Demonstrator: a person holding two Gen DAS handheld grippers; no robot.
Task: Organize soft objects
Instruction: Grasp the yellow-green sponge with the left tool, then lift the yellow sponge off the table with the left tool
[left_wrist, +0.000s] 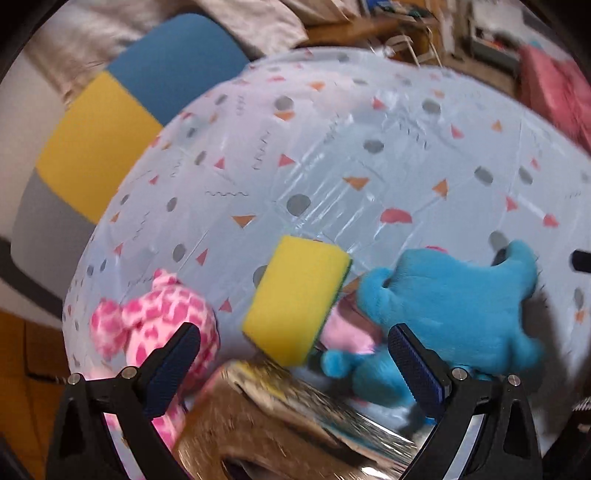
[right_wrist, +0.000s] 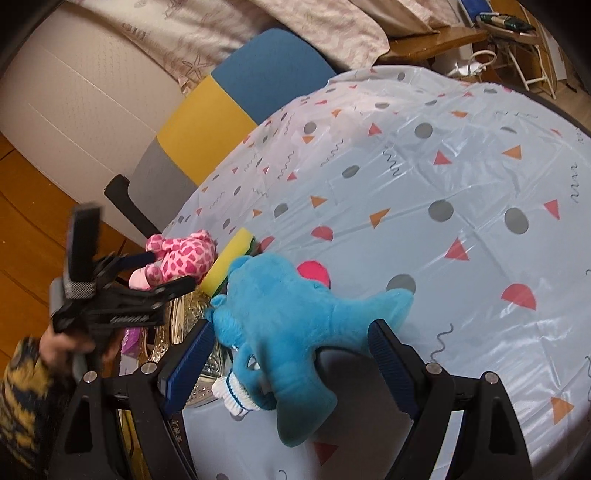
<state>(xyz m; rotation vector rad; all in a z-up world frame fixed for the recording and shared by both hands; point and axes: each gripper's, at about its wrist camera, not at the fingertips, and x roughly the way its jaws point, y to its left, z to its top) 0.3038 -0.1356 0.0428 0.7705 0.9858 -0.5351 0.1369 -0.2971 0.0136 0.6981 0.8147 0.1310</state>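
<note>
A blue plush toy (right_wrist: 288, 325) lies on the table near its left edge. My right gripper (right_wrist: 291, 328) is open and straddles it, and the pads do not visibly press it. A yellow sponge (left_wrist: 295, 306) leans between the blue plush (left_wrist: 450, 306) and a pink spotted plush (left_wrist: 147, 321). My left gripper (left_wrist: 293, 332) is open with nothing held, hovering over the sponge and a brown box with a shiny rim (left_wrist: 277, 406). In the right wrist view the left gripper (right_wrist: 162, 273) is at the far left, near the pink plush (right_wrist: 181, 254).
The round table wears a pale blue plastic cloth (right_wrist: 443, 177) with dots and triangles. A chair (right_wrist: 207, 122) in blue, yellow and grey patches stands against its far left side. A sleeve (right_wrist: 22, 387) holds the left gripper. Beyond lie bedding and a wooden floor.
</note>
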